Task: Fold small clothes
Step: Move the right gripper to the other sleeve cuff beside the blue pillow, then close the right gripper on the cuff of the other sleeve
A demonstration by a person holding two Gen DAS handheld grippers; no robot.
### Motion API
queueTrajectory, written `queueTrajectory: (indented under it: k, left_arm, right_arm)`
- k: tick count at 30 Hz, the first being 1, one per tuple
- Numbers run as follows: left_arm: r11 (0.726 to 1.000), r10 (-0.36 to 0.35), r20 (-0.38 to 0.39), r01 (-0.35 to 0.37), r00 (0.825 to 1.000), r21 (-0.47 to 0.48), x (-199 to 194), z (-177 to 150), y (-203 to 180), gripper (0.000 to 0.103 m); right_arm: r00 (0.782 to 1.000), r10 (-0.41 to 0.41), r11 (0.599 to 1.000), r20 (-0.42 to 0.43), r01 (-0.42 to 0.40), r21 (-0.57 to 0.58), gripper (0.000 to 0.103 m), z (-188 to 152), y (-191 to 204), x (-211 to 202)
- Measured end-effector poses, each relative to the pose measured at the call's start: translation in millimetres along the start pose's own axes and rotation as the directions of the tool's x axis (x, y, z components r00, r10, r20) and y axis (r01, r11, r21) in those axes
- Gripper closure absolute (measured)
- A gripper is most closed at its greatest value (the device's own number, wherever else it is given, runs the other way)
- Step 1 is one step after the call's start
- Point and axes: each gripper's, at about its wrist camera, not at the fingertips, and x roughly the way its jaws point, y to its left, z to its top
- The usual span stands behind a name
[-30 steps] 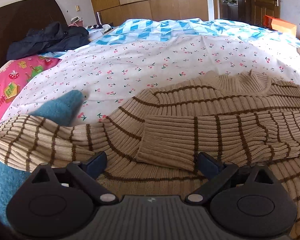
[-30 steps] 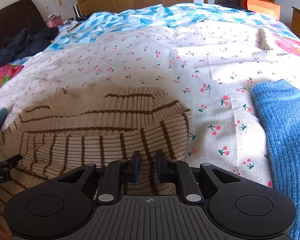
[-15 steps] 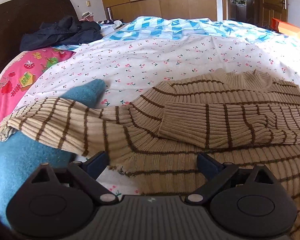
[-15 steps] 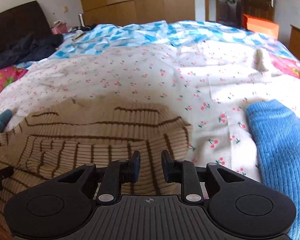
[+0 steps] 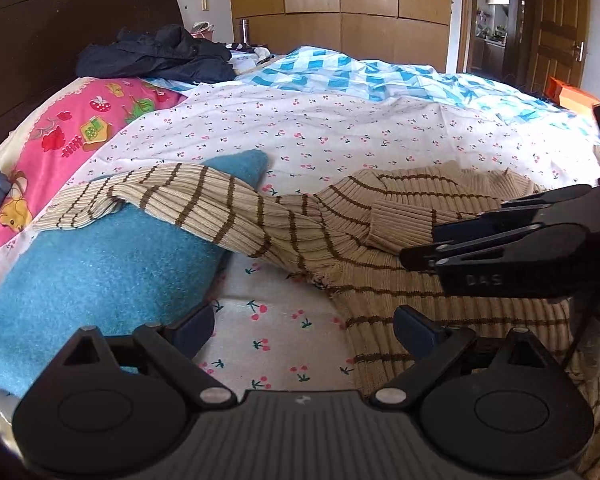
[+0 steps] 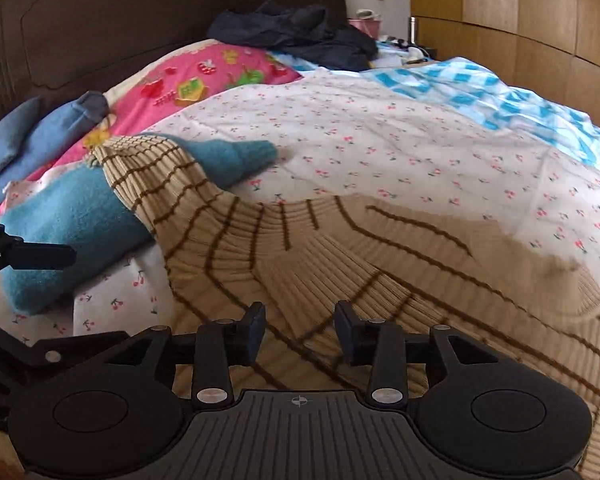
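Observation:
A beige ribbed sweater with brown stripes point(image 5: 380, 216) lies flat on the cherry-print sheet point(image 5: 340, 136). One sleeve is folded across its chest. The other sleeve point(image 5: 188, 196) stretches left over a teal knit garment point(image 5: 100, 272). My left gripper point(image 5: 304, 322) is open above bare sheet, just left of the sweater's hem, holding nothing. My right gripper point(image 6: 300, 322) hovers over the sweater's body point(image 6: 380, 272), jaws opening, and no cloth is pinched between them. In the left wrist view the right gripper point(image 5: 424, 242) comes in side-on from the right, over the sweater.
A pink printed pillow point(image 5: 80, 132) and a dark jacket point(image 5: 160, 56) lie by the dark headboard point(image 5: 60, 20). A blue checked quilt point(image 5: 360, 76) covers the far side of the bed. Blue cloth point(image 6: 32, 144) sits at the left edge. Wooden wardrobes and a door stand behind.
Both views have swung left toward the headboard. The left gripper left the sweater for bare sheet. The right gripper's jaws spread from nearly shut, and it now shows in the left view.

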Motion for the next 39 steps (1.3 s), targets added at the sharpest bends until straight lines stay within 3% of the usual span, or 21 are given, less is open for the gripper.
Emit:
queueTrajectory:
  k: [2, 8, 11, 14, 16, 17, 20, 22, 25, 27, 33, 39]
  left_arm:
    - [1.0, -0.012, 0.0, 0.012, 1.0, -0.022, 0.4, -1.5, 4.8, 0.001]
    - [0.998, -0.035, 0.026, 0.036, 0.999, -0.06, -2.5, -1.8, 12.2, 0.001]
    - [0.997, -0.034, 0.031, 0.036, 0.999, -0.065, -3.0, -0.9, 12.8, 0.001]
    - [0.998, -0.013, 0.052, 0.016, 0.999, -0.065, -8.1, 1.1, 13.5, 0.001]
    - [0.998, 0.012, 0.078, -0.008, 0.997, -0.058, -15.4, 3.2, 15.0, 0.001]
    - [0.998, 0.024, 0.092, -0.019, 0.995, -0.055, -19.2, 4.1, 16.0, 0.001]
    - [0.997, 0.047, 0.122, -0.039, 0.991, -0.065, -28.4, 7.6, 22.5, 0.001]
    - [0.996, 0.049, 0.129, -0.038, 0.99, -0.082, -30.8, 10.4, 27.8, 0.001]
    - [0.994, 0.054, 0.135, -0.041, 0.989, -0.097, -32.4, 11.3, 31.3, 0.001]
    - [0.994, 0.055, 0.134, -0.042, 0.989, -0.101, -34.2, 9.2, 31.9, 0.001]
    - [0.989, 0.063, 0.137, -0.043, 0.989, -0.145, -41.7, -2.0, 41.3, 0.001]
    - [0.969, 0.101, 0.146, -0.064, 0.984, -0.239, -50.6, -6.7, 74.8, 0.001]
  right_arm:
    - [0.999, -0.025, 1.0, -0.034, 0.025, -0.004, 0.065, 2.2, 3.8, 16.7]
    - [0.998, -0.06, 0.998, -0.03, 0.06, 0.009, 0.098, 10.9, 12.7, 10.6]
    - [0.999, -0.05, 0.999, 0.002, 0.05, -0.001, 0.098, 11.0, 20.9, 1.1]
    - [0.997, -0.04, 0.999, -0.066, 0.039, -0.026, 0.097, 6.3, 26.6, 19.9]
    - [0.997, -0.045, 0.999, -0.065, 0.044, -0.029, 0.096, 5.1, 29.0, 23.0]
    - [0.997, -0.038, 0.999, -0.063, 0.037, -0.014, 0.091, 7.6, 28.8, 20.6]
    - [0.999, -0.024, 0.999, -0.025, 0.025, 0.032, 0.091, 14.4, 26.4, 7.1]
    - [0.999, -0.029, 0.997, -0.016, 0.03, 0.073, 0.083, 13.3, 21.0, 3.5]
    - [0.992, -0.017, 0.998, -0.128, 0.025, 0.065, 0.074, 6.3, 18.5, 19.3]
    - [0.993, -0.031, 0.998, -0.116, 0.036, 0.046, 0.074, 6.8, 22.4, 14.6]
    - [0.999, 0.003, 0.997, -0.045, 0.0, 0.078, 0.074, 33.7, 29.9, -16.9]
    - [0.994, 0.108, 0.994, 0.014, -0.108, -0.007, 0.074, 85.4, 72.7, -19.4]
